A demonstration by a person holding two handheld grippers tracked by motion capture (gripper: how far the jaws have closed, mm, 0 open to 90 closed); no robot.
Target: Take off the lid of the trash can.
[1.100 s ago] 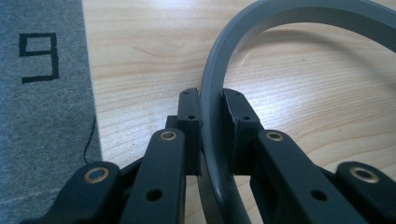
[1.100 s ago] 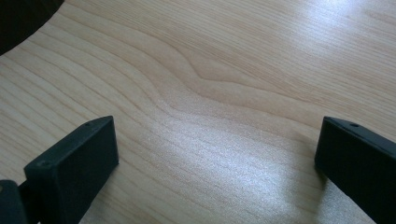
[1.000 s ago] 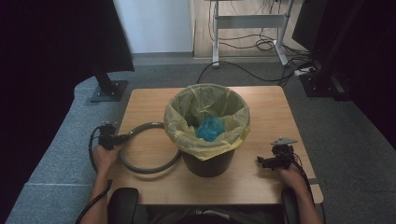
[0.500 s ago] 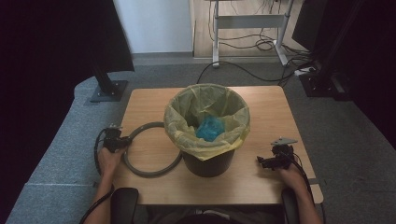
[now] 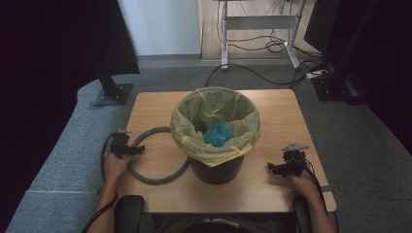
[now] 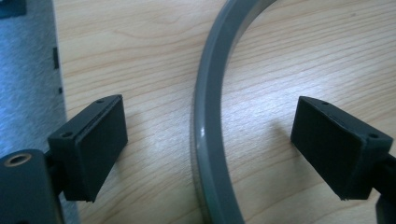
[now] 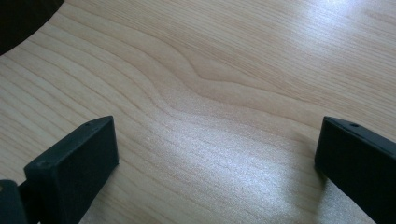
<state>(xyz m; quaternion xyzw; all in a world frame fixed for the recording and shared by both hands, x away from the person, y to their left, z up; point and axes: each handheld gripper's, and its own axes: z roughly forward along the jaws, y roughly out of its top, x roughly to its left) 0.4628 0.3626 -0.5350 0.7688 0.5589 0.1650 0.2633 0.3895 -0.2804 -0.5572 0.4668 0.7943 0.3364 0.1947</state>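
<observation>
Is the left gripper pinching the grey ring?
Apart. The left gripper view shows the grey ring lying between the left gripper's just-opened jaws, with bare table each side.

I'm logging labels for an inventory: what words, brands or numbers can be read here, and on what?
None: no readable text on the grey ring, the black bin, its yellow liner, the blue bag inside or the wooden table.

Overall light: room is sitting dim, side margins falling to black in the high view.
Glare: sheen is spreading over the table (image 7: 261, 154) grain in the right gripper view.
Shadows: soft shadows are trailing beside the pads.
Focus: the grey ring (image 6: 210, 140) is blurring slightly.
</observation>
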